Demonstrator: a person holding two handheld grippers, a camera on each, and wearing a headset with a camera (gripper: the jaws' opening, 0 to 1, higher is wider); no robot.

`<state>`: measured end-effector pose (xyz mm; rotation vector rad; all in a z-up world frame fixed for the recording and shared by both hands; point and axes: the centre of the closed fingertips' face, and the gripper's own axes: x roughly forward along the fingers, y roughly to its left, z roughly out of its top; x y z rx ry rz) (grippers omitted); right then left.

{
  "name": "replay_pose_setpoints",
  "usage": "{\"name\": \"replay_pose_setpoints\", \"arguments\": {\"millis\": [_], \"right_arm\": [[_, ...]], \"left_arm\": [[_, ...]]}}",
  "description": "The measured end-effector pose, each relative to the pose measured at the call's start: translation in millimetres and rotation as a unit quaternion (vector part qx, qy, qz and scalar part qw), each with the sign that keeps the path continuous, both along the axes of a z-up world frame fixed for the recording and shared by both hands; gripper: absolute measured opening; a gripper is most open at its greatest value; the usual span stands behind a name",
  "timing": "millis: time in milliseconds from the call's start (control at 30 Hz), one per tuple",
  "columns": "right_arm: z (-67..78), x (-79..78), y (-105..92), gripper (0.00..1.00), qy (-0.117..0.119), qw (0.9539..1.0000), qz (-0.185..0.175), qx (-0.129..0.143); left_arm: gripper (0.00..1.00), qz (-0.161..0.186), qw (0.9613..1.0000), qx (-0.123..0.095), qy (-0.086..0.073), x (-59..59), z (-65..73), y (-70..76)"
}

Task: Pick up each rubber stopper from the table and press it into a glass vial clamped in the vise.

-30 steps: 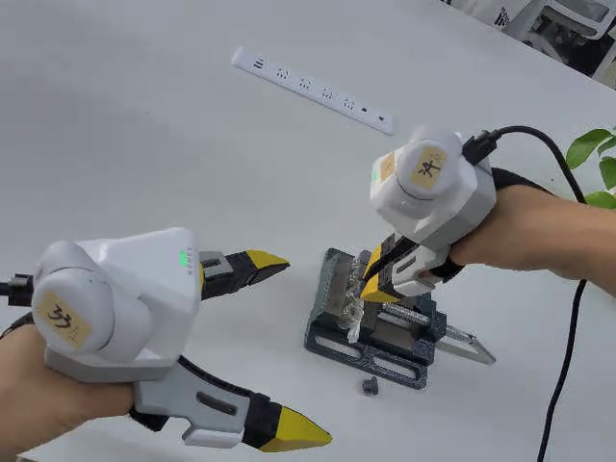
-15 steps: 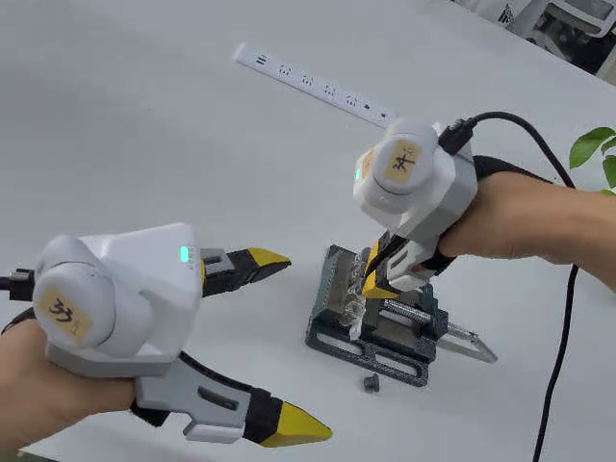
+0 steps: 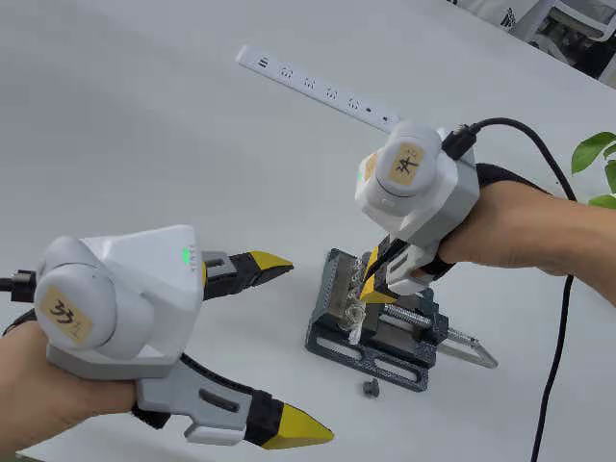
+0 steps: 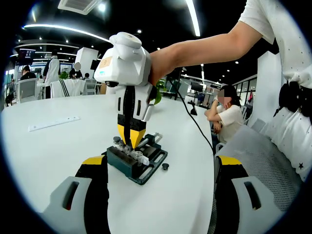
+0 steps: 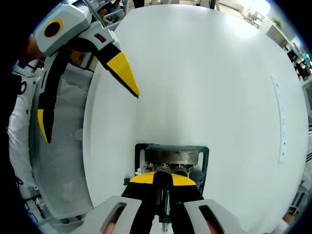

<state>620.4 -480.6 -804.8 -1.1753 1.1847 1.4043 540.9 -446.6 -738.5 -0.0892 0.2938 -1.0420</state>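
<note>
A dark vise (image 3: 385, 339) stands on the white table and clamps a row of small glass vials (image 3: 350, 314). My right gripper (image 3: 372, 286) points down at the vials, its yellow jaws nearly together on a dark rubber stopper (image 5: 162, 177). One clamped vial (image 5: 195, 173) has a dark top. Another stopper (image 3: 370, 388) lies on the table just in front of the vise, and shows as the stopper (image 4: 165, 166) beside the vise (image 4: 138, 163). My left gripper (image 3: 287, 346) hovers open and empty to the left of the vise.
A white power strip (image 3: 316, 88) lies at the far side of the table. A black cable (image 3: 561, 318) trails from the right gripper across the table's right side. Green plant leaves (image 3: 599, 154) reach in at the right edge. People sit at the back.
The right gripper has shifted slightly left above the vise, its tips staying over the vials. The left gripper has held its place, open.
</note>
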Motion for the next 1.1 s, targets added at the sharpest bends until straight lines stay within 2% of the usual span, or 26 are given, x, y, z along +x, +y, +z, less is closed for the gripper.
{"name": "replay_pose_setpoints", "arguments": {"millis": [300, 400, 567, 1100], "right_arm": [[-0.2, 1.0, 0.3, 0.06, 0.003, 0.9999, -0.004, 0.011], [1.0, -1.0, -1.2, 0.07, -0.004, 0.9996, 0.004, 0.026], [1.7, 0.0, -1.0, 0.07, -0.009, 0.999, -0.005, 0.043], [2.7, -0.2, 1.4, 0.09, -0.009, 0.9982, -0.013, 0.058]], "left_arm": [[0.89, -0.008, 1.0, 0.004, -0.001, -0.6, 2.5, -5.9], [0.89, -0.01, 0.9999, 0.006, -0.002, -2.8, 4.4, -6.5], [0.89, -0.01, 0.9999, 0.009, 0.0, -5.4, 4.2, -6.3], [0.88, -0.009, 0.9999, 0.006, 0.001, -5.2, 5.7, -4.6]]}}
